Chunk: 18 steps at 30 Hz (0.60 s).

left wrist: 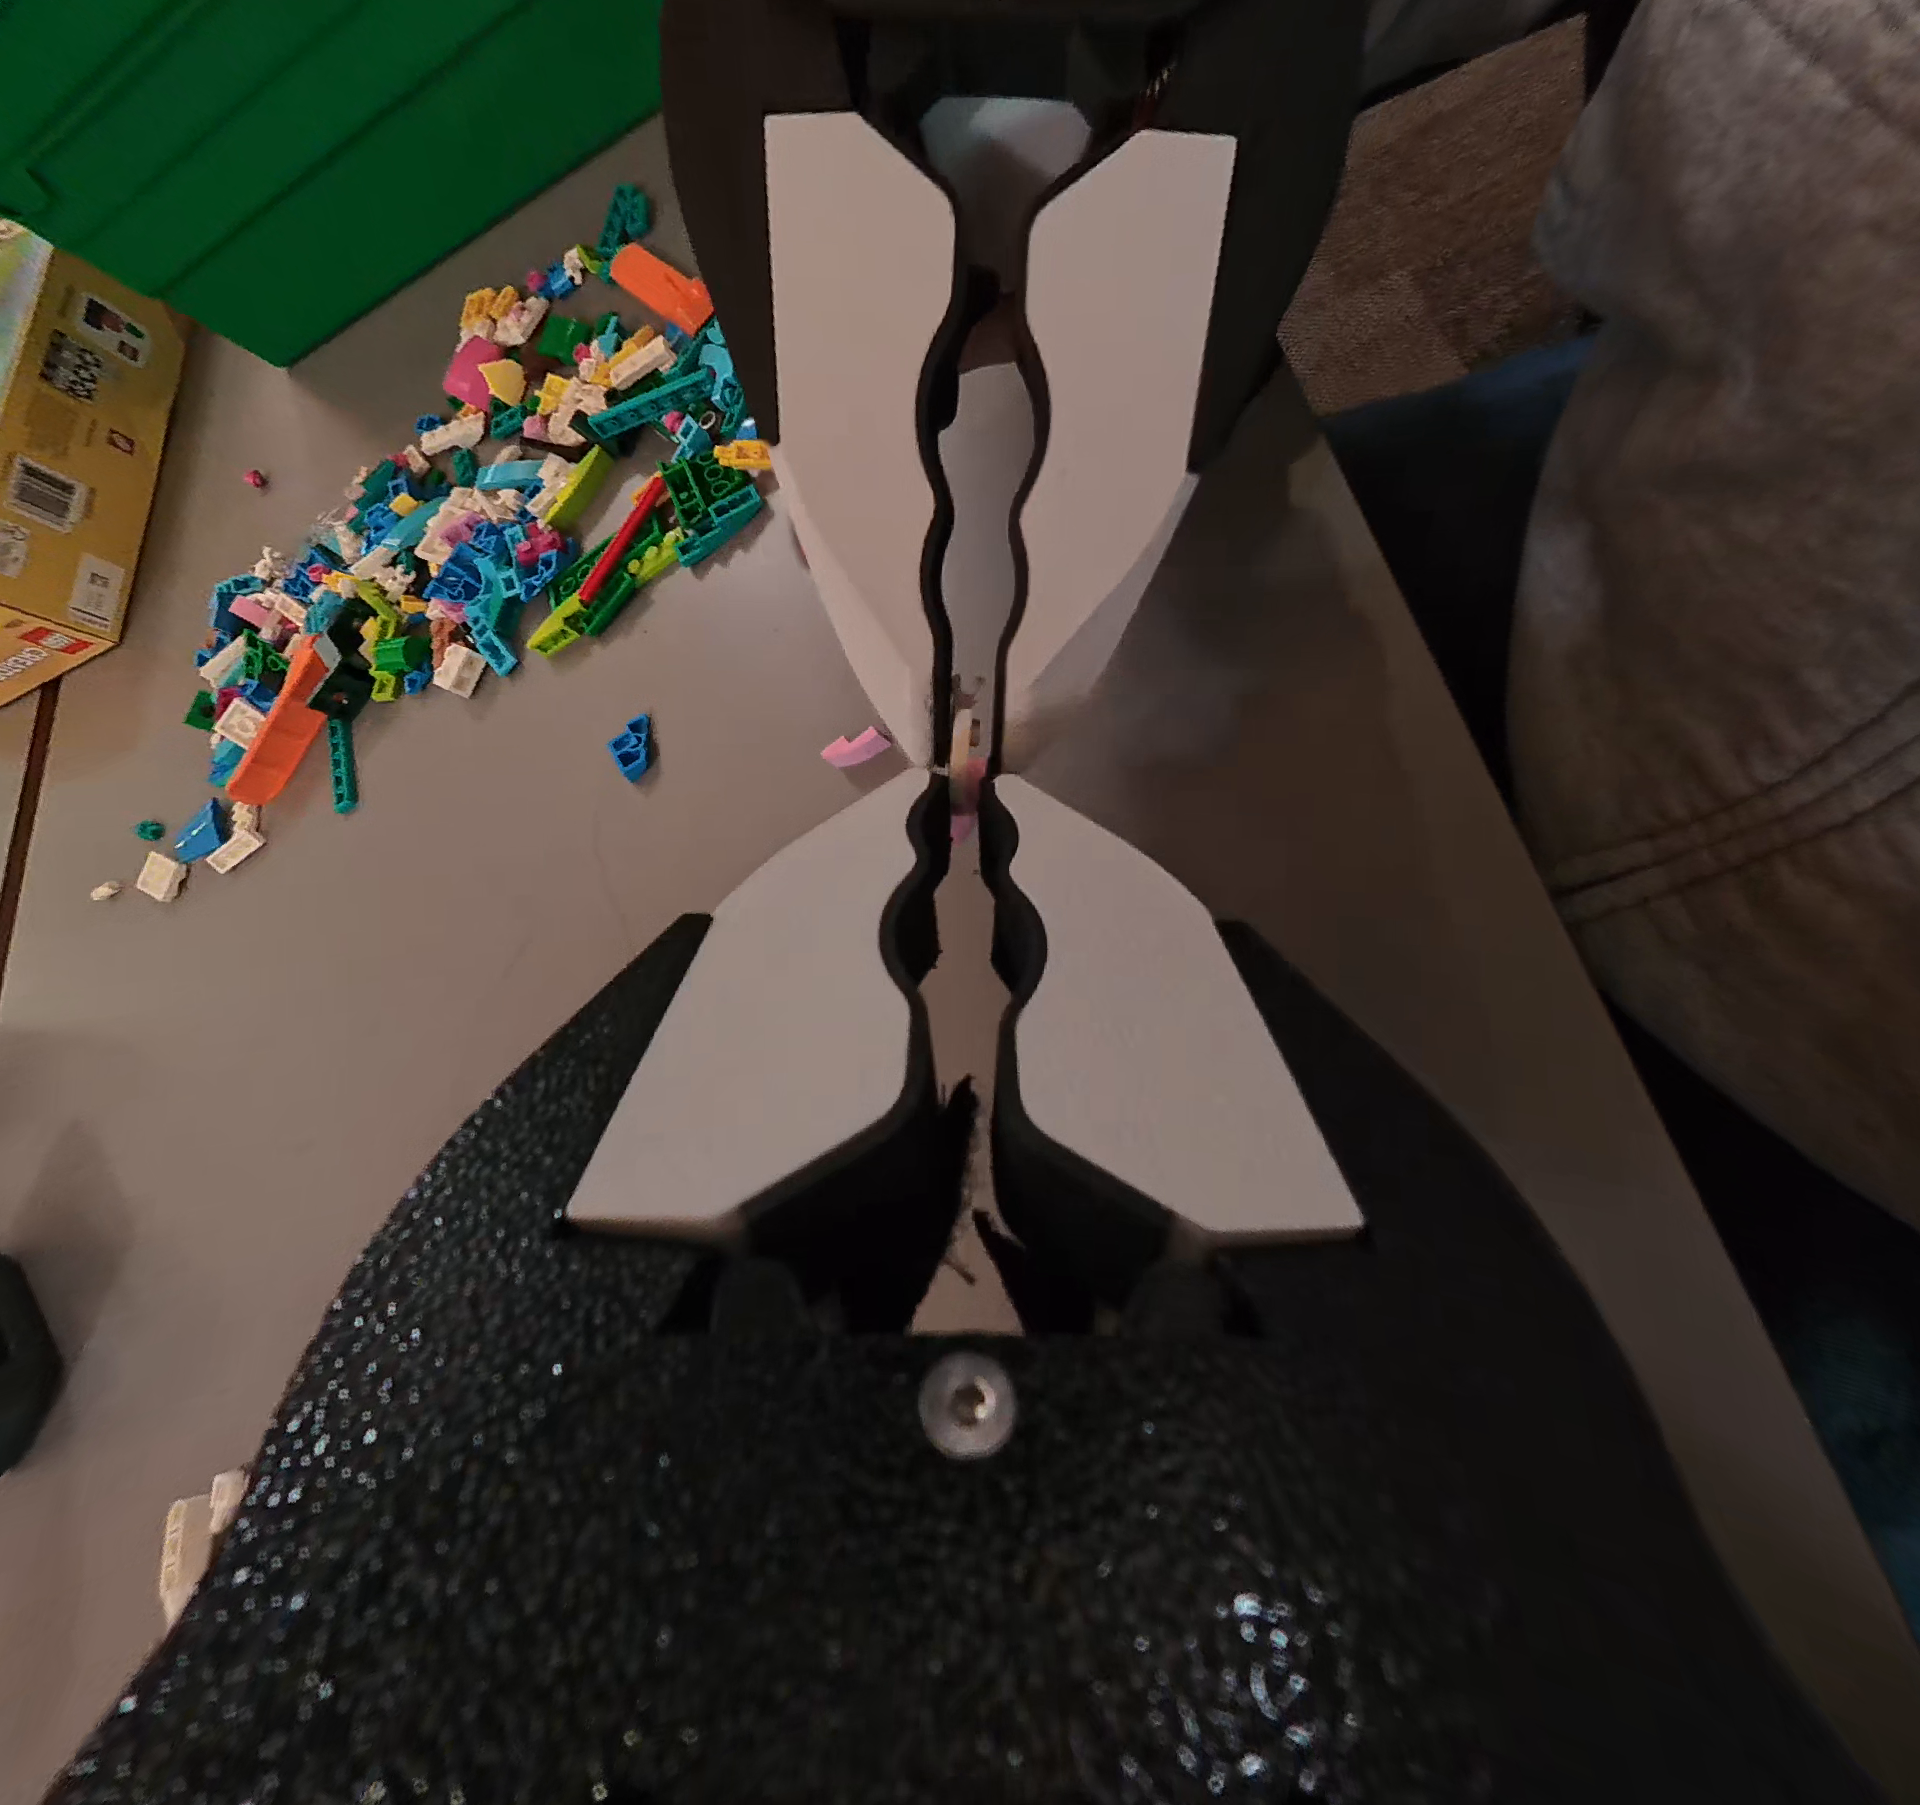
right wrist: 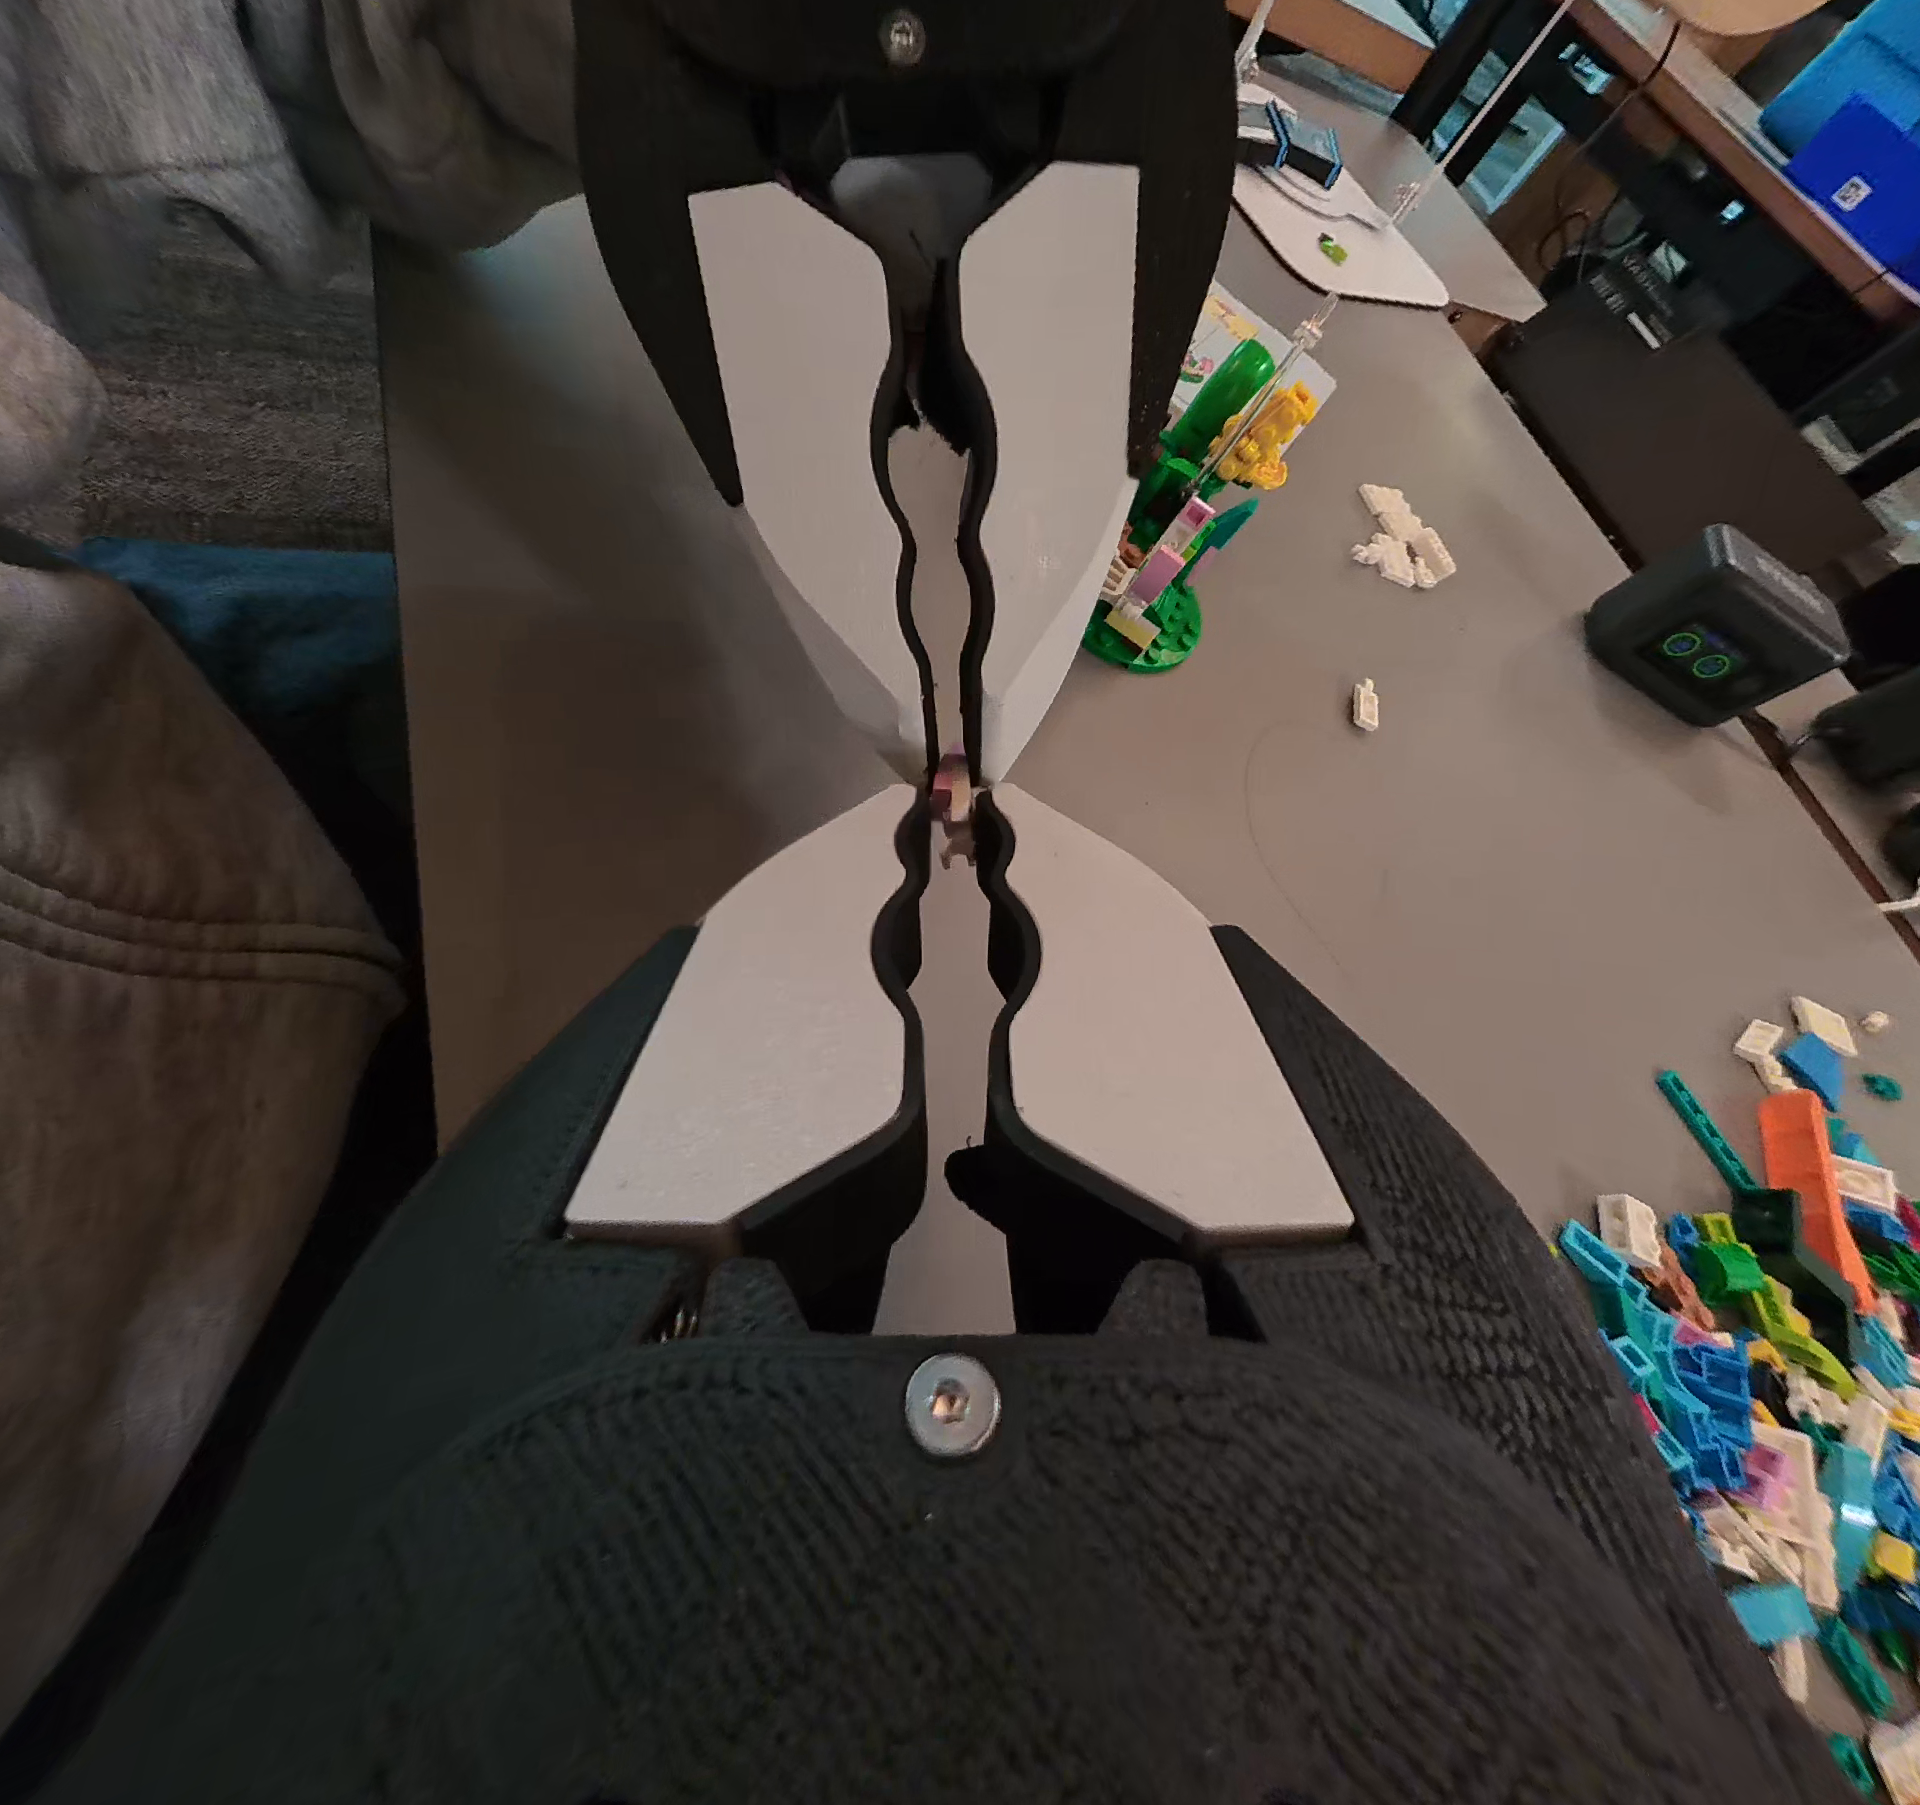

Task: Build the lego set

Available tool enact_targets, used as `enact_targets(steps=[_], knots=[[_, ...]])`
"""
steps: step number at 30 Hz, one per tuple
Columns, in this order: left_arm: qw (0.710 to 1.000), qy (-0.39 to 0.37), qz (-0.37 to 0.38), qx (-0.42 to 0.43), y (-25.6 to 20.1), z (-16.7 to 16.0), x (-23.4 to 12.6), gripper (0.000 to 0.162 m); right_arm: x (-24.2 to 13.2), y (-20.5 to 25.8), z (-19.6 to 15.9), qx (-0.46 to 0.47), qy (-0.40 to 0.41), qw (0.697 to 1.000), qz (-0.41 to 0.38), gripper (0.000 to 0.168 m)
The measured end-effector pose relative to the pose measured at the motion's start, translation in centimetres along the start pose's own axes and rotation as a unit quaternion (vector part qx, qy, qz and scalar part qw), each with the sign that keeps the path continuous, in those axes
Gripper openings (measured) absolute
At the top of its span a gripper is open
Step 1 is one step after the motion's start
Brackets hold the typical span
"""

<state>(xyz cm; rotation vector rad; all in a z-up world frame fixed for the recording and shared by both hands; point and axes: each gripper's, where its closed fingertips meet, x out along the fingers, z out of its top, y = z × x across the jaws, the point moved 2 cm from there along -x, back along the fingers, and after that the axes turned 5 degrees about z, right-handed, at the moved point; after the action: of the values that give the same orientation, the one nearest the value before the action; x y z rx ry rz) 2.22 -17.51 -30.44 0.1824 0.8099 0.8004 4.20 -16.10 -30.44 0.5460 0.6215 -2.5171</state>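
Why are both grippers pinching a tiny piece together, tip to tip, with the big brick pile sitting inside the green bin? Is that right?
Not quite. The brick pile lies loose on the table, beside the green bin, not inside it; the left wrist view shows this. The left gripper and right gripper do pinch a tiny piece together, tip to tip.

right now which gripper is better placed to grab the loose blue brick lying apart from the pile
Neither is free: left gripper and right gripper meet tip to tip, both pinching small pink and white pieces. Once released, probably left; the small blue brick lies near its tips.
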Motion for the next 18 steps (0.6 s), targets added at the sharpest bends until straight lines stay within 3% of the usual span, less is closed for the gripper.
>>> enact_targets(steps=[11,18], knots=[[1.000,0.002,0.027,0.011,-0.11,-0.12,0.42,0.006,-0.04,-0.04,-0.51,0.082,-0.022,0.996,0.034,0.005],[0.999,0.021,0.046,0.006,-0.06,-0.62,0.78,0.015,-0.16,0.11,-0.70,0.072,-0.041,0.995,0.047,0.005]])
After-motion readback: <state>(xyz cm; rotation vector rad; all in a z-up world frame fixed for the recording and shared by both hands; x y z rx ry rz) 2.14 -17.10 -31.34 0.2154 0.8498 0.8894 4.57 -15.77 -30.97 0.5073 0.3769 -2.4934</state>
